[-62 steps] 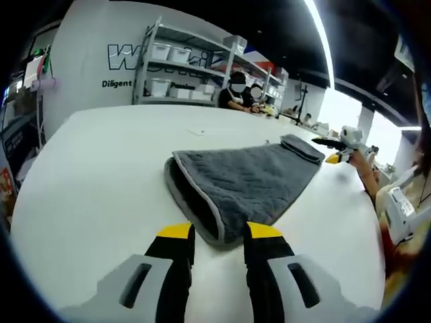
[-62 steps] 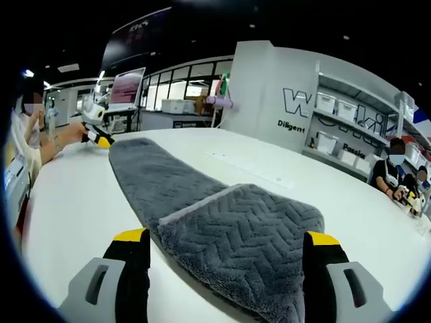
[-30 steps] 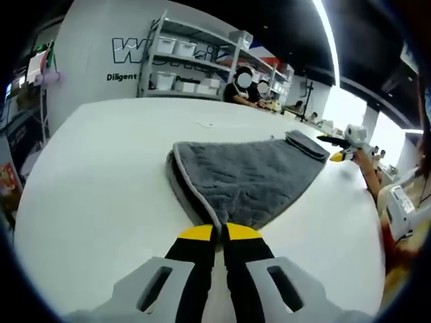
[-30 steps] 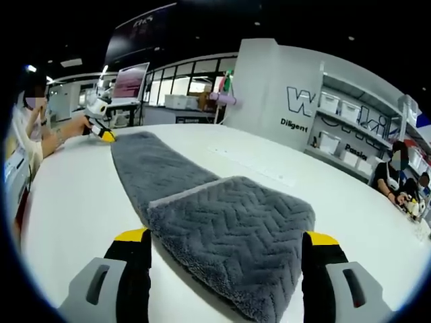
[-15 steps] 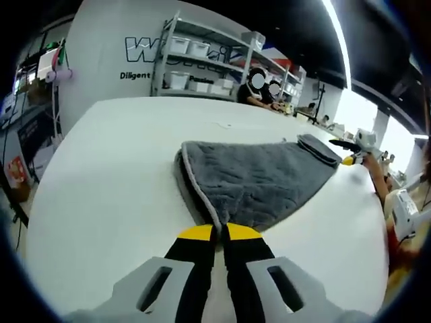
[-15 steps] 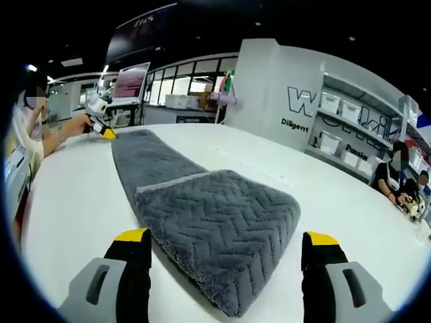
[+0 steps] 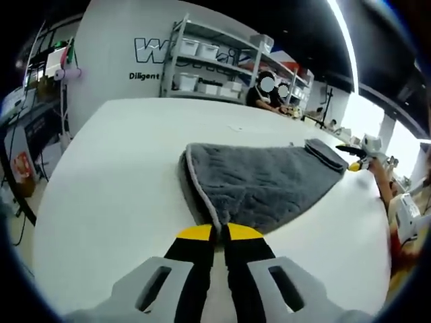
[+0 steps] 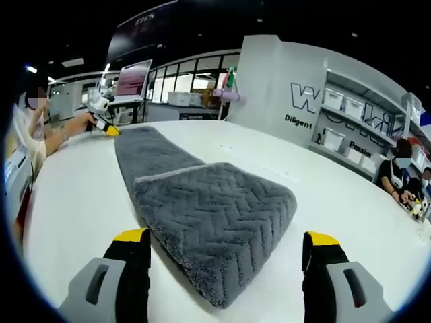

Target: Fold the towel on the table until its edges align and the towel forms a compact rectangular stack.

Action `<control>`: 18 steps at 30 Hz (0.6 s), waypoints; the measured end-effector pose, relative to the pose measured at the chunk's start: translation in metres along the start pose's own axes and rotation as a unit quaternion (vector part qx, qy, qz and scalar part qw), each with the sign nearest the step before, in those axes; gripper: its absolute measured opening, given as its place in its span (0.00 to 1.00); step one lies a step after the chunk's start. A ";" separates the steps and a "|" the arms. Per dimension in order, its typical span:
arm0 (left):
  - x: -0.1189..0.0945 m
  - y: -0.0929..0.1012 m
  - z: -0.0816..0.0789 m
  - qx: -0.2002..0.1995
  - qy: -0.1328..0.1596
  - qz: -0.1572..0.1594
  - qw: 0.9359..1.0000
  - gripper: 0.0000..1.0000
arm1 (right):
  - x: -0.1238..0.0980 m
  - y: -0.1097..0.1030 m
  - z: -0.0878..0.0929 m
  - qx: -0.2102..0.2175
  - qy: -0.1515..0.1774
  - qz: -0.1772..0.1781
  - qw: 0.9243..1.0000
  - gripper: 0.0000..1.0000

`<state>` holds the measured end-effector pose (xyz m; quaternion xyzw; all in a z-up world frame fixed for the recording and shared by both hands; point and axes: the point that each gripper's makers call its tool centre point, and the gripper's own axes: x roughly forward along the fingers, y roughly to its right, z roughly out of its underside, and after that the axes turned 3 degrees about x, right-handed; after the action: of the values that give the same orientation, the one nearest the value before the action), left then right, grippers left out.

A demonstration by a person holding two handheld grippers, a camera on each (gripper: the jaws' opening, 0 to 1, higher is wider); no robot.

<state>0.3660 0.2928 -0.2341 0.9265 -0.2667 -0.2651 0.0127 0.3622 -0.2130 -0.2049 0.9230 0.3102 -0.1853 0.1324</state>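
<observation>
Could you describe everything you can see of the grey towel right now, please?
The towel is dark grey, plush, with a zigzag weave and a paler bound edge. It lies flat on the white table, its near end folded over into a doubled layer, while a long single strip runs away across the table. The left tongs are shut on its near edge; the right tongs stand open, one jaw either side of the folded end.
</observation>
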 end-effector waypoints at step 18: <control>-0.025 -0.001 -0.010 -0.117 0.046 0.031 0.992 0.27 | 0.002 -0.001 0.008 -0.007 -0.017 -0.002 1.000 0.95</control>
<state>0.3538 0.3053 -0.2133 0.9211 -0.2620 -0.2508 0.1414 0.3612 -0.2134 -0.2130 0.9180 0.3111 -0.1996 0.1438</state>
